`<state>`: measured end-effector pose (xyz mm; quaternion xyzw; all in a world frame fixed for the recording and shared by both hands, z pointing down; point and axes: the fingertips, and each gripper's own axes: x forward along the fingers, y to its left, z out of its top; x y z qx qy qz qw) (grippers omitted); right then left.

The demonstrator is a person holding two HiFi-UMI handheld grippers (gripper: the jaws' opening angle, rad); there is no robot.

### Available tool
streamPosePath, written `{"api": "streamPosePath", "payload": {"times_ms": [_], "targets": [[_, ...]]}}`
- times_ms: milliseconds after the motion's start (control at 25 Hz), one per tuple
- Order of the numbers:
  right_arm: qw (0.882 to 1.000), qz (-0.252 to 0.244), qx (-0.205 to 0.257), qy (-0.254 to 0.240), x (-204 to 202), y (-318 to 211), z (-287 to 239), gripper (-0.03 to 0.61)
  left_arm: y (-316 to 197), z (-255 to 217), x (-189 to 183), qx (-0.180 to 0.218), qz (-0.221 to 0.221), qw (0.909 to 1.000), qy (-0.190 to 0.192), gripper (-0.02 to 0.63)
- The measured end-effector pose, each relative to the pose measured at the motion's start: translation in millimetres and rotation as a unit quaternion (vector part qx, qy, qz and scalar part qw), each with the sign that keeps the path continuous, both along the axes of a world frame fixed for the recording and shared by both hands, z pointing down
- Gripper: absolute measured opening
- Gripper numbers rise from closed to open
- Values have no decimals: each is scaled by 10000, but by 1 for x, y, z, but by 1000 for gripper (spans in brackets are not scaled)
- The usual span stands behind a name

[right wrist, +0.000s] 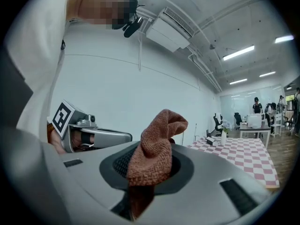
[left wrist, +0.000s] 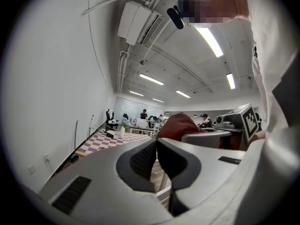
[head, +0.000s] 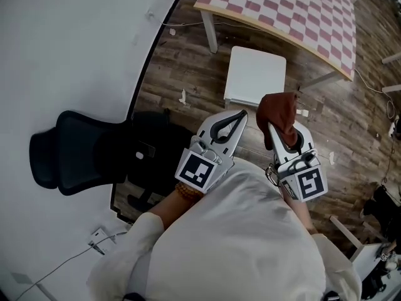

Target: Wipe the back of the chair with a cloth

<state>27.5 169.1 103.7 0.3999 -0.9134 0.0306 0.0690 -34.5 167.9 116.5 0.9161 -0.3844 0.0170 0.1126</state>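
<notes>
A black office chair stands low at the left of the head view, its back and headrest against the white wall. My right gripper is shut on a rust-brown cloth, which bunches up over the jaws; the same cloth fills the middle of the right gripper view. My left gripper is shut with nothing in it, its jaws pressed together. Both grippers are held close to my body, to the right of the chair and apart from it.
A white stool stands just beyond the grippers. A table with a pink checked cloth is further off at the top. The white wall takes up the left. A cable lies at the lower left.
</notes>
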Motion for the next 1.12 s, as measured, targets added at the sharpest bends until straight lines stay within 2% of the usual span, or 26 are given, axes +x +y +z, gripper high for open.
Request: {"api": "streamPosePath", "payload": {"times_ms": [200, 560, 720, 880, 1000, 1120], "targets": [[9998, 81, -41, 174, -16, -47, 8, 88, -45, 9, -16, -121, 123, 9999, 5, 11], [9990, 219, -290, 246, -3, -88, 26, 88, -91, 28, -8, -348, 278, 9989, -178, 11], [9973, -39, -497, 535, 6, -99, 42, 88, -106, 39, 0, -447, 222, 9984, -252, 11], [9971, -271, -530, 478, 13, -113, 48, 88, -118, 56, 6, -508, 81, 9976, -459, 11], [9900, -669, -902, 851, 20, -114, 71, 88, -124, 72, 10, -567, -13, 9960, -687, 11], [9835, -989, -1089, 1054, 19, -122, 89, 87, -128, 93, 12, -443, 46, 9937, -1031, 11]]}}
